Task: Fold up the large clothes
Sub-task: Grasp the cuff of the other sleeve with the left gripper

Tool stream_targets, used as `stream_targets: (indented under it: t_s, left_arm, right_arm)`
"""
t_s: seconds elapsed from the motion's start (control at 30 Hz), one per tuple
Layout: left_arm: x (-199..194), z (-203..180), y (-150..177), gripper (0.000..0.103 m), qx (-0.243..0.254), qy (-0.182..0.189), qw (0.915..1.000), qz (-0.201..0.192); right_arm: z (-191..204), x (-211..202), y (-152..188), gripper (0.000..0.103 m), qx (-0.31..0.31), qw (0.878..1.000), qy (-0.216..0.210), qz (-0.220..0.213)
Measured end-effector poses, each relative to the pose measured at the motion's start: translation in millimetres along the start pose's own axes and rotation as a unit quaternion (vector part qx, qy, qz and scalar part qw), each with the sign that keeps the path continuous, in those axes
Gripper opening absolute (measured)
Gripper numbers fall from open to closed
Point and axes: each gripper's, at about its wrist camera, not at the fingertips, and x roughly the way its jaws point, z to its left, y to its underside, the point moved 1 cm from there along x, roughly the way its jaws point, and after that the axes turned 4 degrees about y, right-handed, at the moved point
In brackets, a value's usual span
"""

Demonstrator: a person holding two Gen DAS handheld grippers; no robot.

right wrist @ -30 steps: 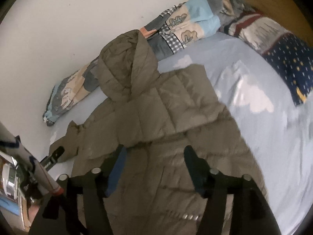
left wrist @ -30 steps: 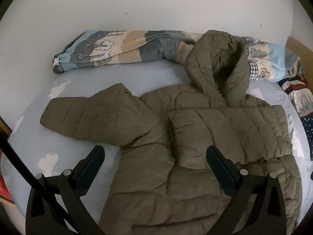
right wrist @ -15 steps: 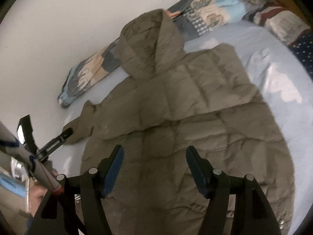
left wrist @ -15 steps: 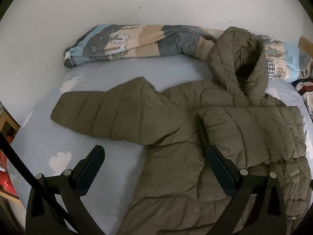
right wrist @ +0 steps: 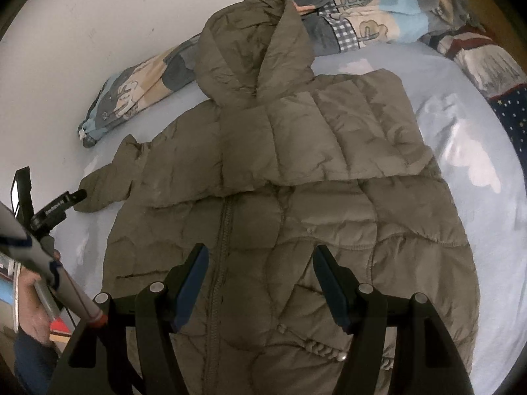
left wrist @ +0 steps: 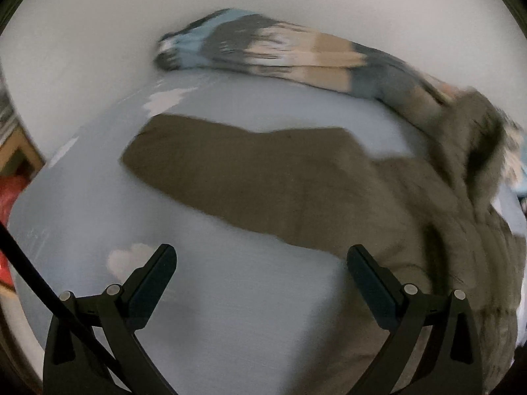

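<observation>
An olive hooded puffer jacket (right wrist: 296,197) lies front up on the pale blue bed. Its right sleeve is folded across the chest (right wrist: 355,131). Its left sleeve (left wrist: 237,177) stretches out flat to the left; the cuff (right wrist: 98,194) shows in the right wrist view. My left gripper (left wrist: 260,263) is open and empty, above the sheet just in front of that sleeve. In the right wrist view its fingertip (right wrist: 77,195) is right by the cuff. My right gripper (right wrist: 260,260) is open and empty above the jacket's zipped front.
A rolled patterned quilt (left wrist: 296,56) lies along the white wall (right wrist: 98,16) behind the jacket. Dark patterned bedding (right wrist: 494,75) lies at the right. The bed's left edge (left wrist: 29,204) borders a red item and shelving. My hand (right wrist: 33,306) holds the left gripper's handle.
My left gripper has swung left, off the jacket body toward the outstretched sleeve; its view is motion-blurred. My right gripper has moved over the jacket's front.
</observation>
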Motion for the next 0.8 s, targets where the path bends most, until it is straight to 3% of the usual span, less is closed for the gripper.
stream_targets:
  t_s: [0.13, 0.23, 0.3, 0.37, 0.53, 0.7, 0.8]
  left_arm:
    - [19.9, 79.7, -11.7, 0.103, -0.096, 0.009, 0.9951, 0.018]
    - [31.9, 141.2, -18.2, 0.091, -0.191, 0.048, 0.9803, 0.014]
    - [41.7, 170.9, -21.3, 0.078, -0.240, 0.079, 0.9675, 0.014]
    - [51.5, 191.3, -24.3, 0.074, -0.275, 0.102, 0.9560, 0.012]
    - [77.4, 215.5, -35.2, 0.063, -0.321, 0.143, 0.9361, -0.001]
    - [109.3, 226.3, -41.6, 0.049, -0.343, 0.158, 0.9259, 0.002]
    - [124.0, 227.6, -52.5, 0.047, -0.352, 0.166, 0.9213, -0.006]
  right_arm:
    - [7.4, 4.9, 0.9, 0.071, -0.012, 1.000, 0.003, 0.005]
    - [13.8, 9.8, 2.9, 0.071, -0.023, 1.000, 0.009, 0.008]
    - [17.4, 14.2, 3.6, 0.071, -0.029, 0.999, 0.012, 0.011]
    - [18.5, 18.2, 3.4, 0.071, -0.031, 0.999, 0.012, 0.014]
    - [25.6, 33.8, 0.9, 0.071, -0.034, 0.999, 0.012, 0.023]
    - [32.2, 49.2, -0.5, 0.071, -0.038, 0.999, 0.009, 0.034]
    - [34.0, 53.9, -1.3, 0.071, -0.040, 0.998, 0.008, 0.038]
